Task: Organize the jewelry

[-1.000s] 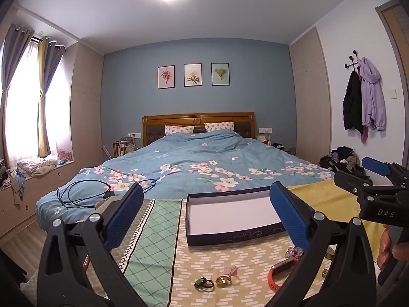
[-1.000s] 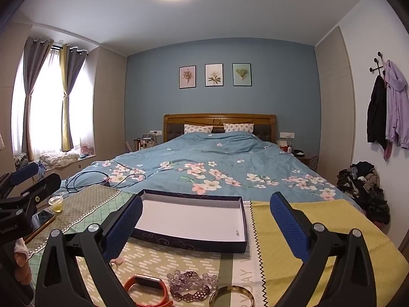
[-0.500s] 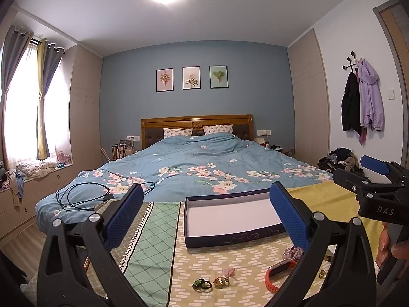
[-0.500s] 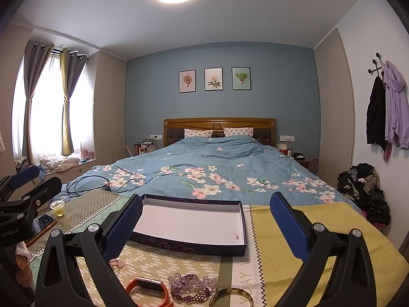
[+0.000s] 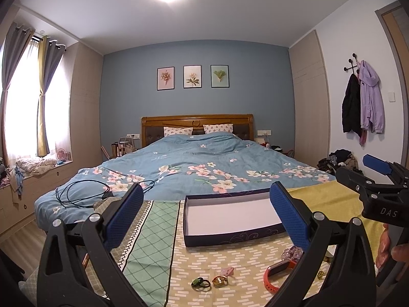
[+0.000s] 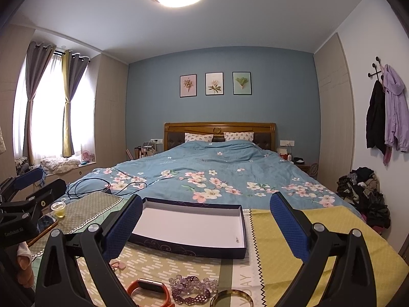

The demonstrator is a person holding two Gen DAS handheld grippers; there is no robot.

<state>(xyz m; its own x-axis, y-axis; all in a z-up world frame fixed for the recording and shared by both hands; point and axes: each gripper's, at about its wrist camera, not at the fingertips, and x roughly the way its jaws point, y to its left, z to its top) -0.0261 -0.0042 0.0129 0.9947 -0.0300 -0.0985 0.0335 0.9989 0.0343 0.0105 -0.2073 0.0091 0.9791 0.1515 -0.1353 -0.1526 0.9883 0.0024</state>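
Note:
A shallow navy box [image 5: 231, 238] [image 6: 194, 249] with a white inside lies open and holds nothing on the patterned cloth. In the left wrist view, two rings [image 5: 200, 283] [image 5: 219, 280], a pink clip [image 5: 227, 271], an orange band [image 5: 278, 275] and a bead bracelet [image 5: 292, 252] lie in front of it. The right wrist view shows the orange band [image 6: 150, 290], purple bead bracelets [image 6: 193, 287], a gold bangle [image 6: 231, 300] and the pink clip [image 6: 117, 265]. My left gripper [image 5: 204, 217] and right gripper [image 6: 205, 220] both stand open above these, holding nothing.
A small cup [image 6: 58, 209] and a phone [image 6: 46, 223] sit at the table's left. Behind the table lies a blue floral bed [image 6: 204, 176] with a black cable [image 5: 81, 194]. Clothes are piled by the right wall [image 6: 363, 192].
Both grippers have tilted up slightly and eased back; the box and jewelry sit lower in view. Nothing was picked up.

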